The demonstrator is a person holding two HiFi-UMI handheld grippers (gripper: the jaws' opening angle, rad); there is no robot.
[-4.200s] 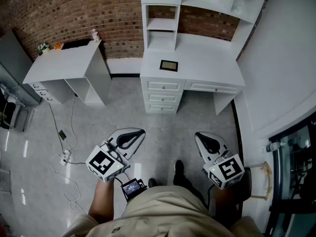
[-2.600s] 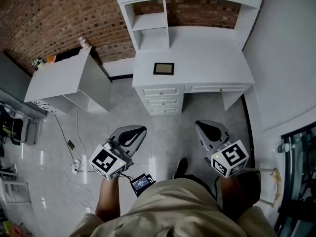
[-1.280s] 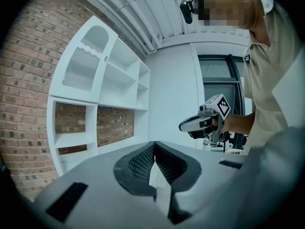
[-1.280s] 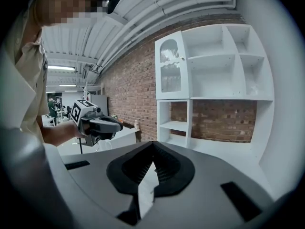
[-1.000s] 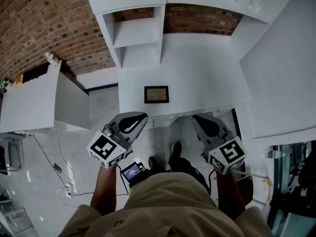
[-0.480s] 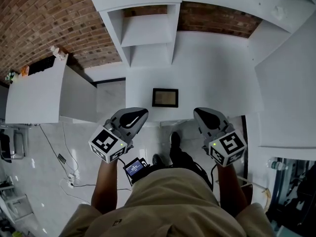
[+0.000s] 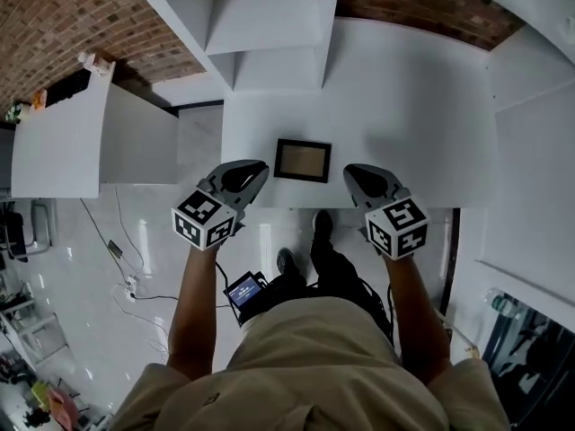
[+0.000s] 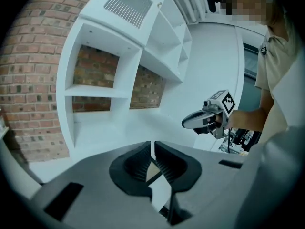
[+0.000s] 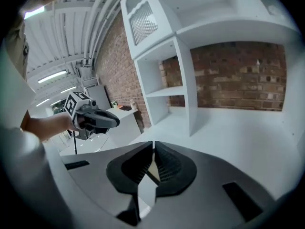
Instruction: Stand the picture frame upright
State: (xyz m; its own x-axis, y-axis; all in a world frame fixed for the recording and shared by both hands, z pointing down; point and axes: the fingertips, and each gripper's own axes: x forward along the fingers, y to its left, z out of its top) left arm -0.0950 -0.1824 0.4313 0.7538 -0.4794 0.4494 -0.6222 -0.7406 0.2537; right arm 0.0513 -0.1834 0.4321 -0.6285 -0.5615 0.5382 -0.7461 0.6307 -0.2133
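Both shut to a thin slit, with nothing held: left tool (image 7: 243, 174) just left of the picture frame (image 7: 303, 160), right tool (image 7: 364, 180) just right of it, each pointing past it toward the open shelves (image 7: 269, 21) beyond. Confirmed in the two gripper views: ribbed pads together, nothing between.

As for the frame: lies flat and face up on the white surface (image 7: 404, 106), close to the front edge, long sides running left to right.

Just changed: a second ago held well back from the frame, over the floor (image 7: 108, 232); half a second ago nearer but short of it; now brought forward and down to bracket its two short sides. Near the frame, apparently not touching it. Cannot tell from above whether level with it or a little higher.

Meaning for the task: approach apparently finished, grasp not begun, frame not yet raised at all. Probably calls next for opening at least one tool, closed pads being good only for nudging. Likely needs one long edge lifted off the surface, with the opposite edge kept from sliding. Worth watching: a thin frame on a smooth top, easy to push toward the shelves instead of tipping up. No view of any back stand, so means of staying upright unknown.
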